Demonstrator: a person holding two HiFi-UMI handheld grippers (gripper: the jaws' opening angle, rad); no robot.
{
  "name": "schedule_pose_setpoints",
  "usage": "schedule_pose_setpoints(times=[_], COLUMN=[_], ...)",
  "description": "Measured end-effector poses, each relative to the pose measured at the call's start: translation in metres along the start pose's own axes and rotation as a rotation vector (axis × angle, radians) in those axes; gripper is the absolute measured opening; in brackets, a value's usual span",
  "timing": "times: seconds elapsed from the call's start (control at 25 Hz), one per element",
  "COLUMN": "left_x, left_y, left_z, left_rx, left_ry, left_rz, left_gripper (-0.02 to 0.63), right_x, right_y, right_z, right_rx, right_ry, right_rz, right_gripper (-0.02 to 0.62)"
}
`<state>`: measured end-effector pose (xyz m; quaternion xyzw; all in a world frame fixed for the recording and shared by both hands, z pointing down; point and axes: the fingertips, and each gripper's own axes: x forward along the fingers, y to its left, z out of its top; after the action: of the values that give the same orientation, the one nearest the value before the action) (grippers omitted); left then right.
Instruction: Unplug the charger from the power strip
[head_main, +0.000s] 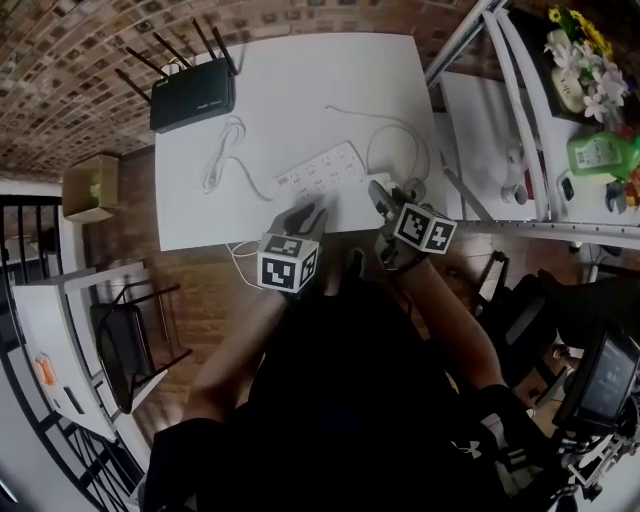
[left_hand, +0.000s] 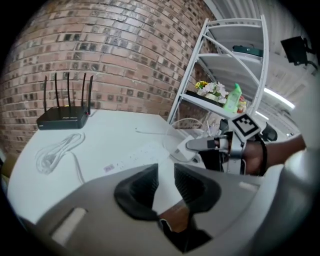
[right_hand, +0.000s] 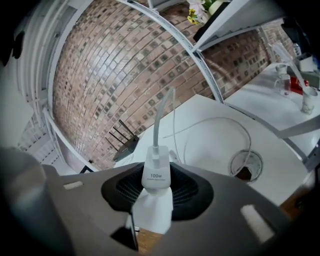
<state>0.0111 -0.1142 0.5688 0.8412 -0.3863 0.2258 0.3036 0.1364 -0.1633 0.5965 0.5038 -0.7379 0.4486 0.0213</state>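
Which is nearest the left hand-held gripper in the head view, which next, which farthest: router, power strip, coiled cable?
1. power strip, just ahead of the left hand-held gripper.
2. coiled cable, mid-table, to the left.
3. router, far left corner.

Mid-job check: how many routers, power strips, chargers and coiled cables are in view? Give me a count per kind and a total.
router: 1
power strip: 1
charger: 1
coiled cable: 1
total: 4
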Motion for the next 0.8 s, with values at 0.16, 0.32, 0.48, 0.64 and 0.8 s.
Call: schedule_pose_setpoints(times=[0.16, 0.32, 0.48, 0.64, 0.8], left_x=[-0.008, -0.013, -0.014, -0.015, -0.014], left_y=[0.000, 0.004, 0.004, 0.003, 0.003], left_z=[0.000, -0.011, -0.021, -0.023, -0.021], left_rx=[-0.016, -0.027, -0.046, -0.045, -0.045], left_ry=[-0.018, -0.005, 0.010, 0.013, 0.009], left_rz=[0.010, 0.023, 0.029, 0.030, 0.030], left_gripper=[0.100, 0.100, 0.100, 0.100, 0.100], right_x=[-0.004, -0.003, -0.001, 0.002, 0.005], right_y=[-0.013, -0.025, -0.041, -0.050, -0.055], right_z=[0.003, 0.002, -0.003, -0.008, -0.011], right_rx=[0.076, 0.168, 0.242, 0.257, 0.271], right_ry=[-0.017, -0.027, -0.025, -0.018, -0.007], right_rz=[0.008, 0.018, -0.001, -0.021, -0.028], right_gripper=[0.141, 0.141, 0.141, 0.141, 0.143])
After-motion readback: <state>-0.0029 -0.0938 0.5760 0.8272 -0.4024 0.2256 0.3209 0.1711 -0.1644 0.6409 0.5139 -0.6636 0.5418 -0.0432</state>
